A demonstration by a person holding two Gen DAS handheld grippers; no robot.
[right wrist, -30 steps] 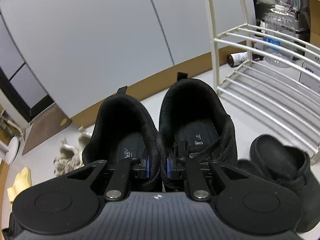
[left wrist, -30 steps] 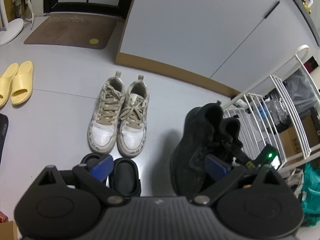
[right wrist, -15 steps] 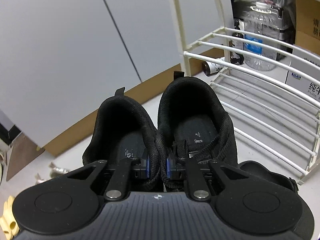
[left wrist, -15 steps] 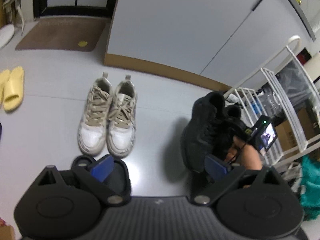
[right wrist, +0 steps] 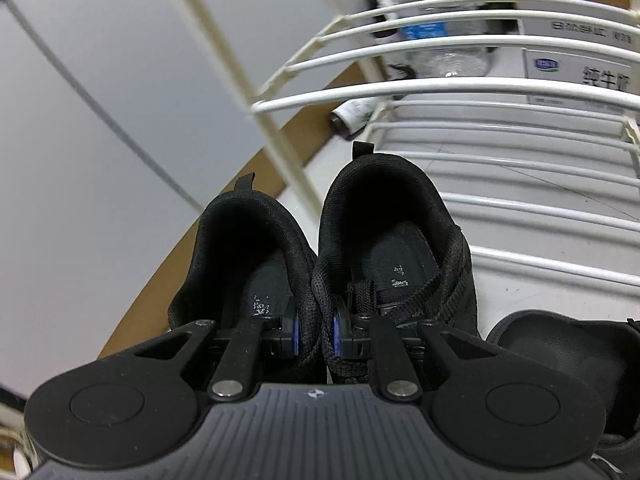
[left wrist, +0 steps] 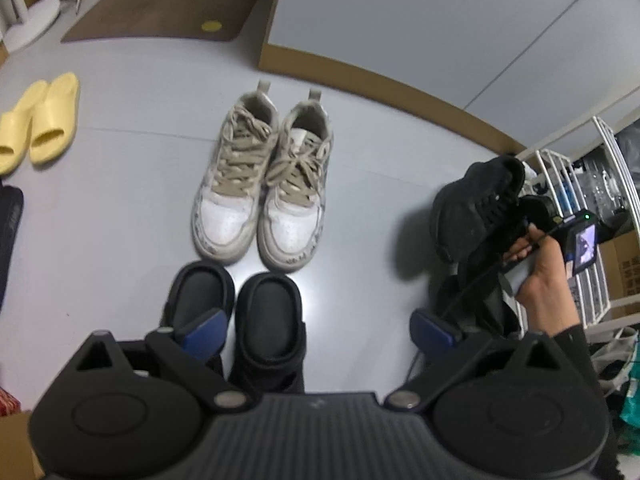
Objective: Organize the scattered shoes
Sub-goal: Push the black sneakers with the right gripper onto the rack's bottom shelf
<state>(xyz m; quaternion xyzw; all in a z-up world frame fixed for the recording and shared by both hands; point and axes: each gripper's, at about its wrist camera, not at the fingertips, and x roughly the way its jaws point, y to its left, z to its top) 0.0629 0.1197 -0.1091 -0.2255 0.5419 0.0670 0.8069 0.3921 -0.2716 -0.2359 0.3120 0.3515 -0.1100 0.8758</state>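
My right claw [right wrist: 314, 336] pinches the touching inner collars of the black sneakers [right wrist: 320, 264], so both lift as one pair, heels toward the white wire shoe rack [right wrist: 500, 208]. My left claw [left wrist: 318, 330] hangs open over black clogs [left wrist: 236, 316], likely next, on the floor [left wrist: 120, 220] near the rack's front edge.

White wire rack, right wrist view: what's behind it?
Through the bars of the white wire rack show a clear plastic bottle, cardboard boxes and a small dark bottle lying down. The black sneakers held by the right gripper hide the floor below.
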